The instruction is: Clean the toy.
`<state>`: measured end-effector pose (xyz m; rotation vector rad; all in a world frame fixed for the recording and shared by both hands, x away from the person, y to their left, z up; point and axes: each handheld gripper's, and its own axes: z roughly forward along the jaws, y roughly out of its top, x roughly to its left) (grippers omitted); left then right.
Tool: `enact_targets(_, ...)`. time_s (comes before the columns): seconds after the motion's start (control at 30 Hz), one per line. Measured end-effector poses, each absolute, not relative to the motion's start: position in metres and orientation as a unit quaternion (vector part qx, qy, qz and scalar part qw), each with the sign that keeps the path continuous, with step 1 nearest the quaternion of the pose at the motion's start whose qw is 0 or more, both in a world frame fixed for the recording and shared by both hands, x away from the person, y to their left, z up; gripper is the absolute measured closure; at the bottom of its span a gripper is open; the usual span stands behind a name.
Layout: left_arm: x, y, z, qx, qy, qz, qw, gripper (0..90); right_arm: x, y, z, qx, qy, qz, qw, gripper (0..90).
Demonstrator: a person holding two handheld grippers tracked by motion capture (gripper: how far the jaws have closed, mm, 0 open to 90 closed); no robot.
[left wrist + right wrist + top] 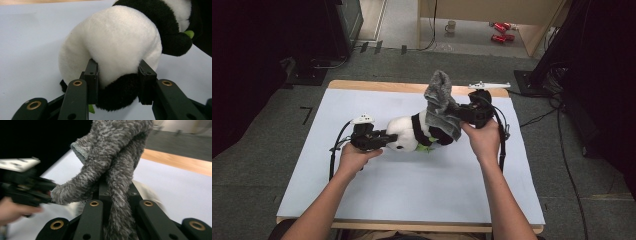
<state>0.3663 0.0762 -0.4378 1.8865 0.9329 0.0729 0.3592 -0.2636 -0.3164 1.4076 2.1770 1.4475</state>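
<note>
Scene: a person works at a table covered by a pale sheet, one gripper in each hand, forearms coming in from the near edge.

Panda: a black-and-white plush panda lies on its side near the middle of the table, between the two grippers, with a bit of green at its front.

Left gripper: the left gripper lies low at the panda's left end, pointing right, held by the left hand.

Left grip: in the left gripper view the two pads press into the panda from either side, at the seam where white fur meets a black patch; the plush bulges between and above them. The jaws stand partly apart with the plush between them.

Sock: a grey fuzzy sock stands up over the panda's right end, its top above the toy and its lower part draped onto the black fur.

Right gripper: the right gripper sits at the panda's right end, raised off the sheet, pointing left, held by the right hand.

Right grip: in the right gripper view the jaws are pressed together on the sock, which rises from between them and folds over to the left.

Spacing: the grippers are apart, with the panda's body spanning the gap.
</note>
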Motion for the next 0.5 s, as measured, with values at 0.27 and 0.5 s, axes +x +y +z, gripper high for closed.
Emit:
enact_targets(0.27, 0.366, 0.076, -0.437, 0.779, 0.383, 0.034, 0.495, 59.9, 0.363, -0.2, -0.315, 0.422, 0.764, 0.485, 0.056, 80.7)
enact_targets(0.5, 0.366, 0.077, -0.437, 0.776, 0.386, 0.035, 0.497, 58.7, 0.37, -0.153, -0.337, 0.411, 0.776, 0.479, 0.007, 80.7)
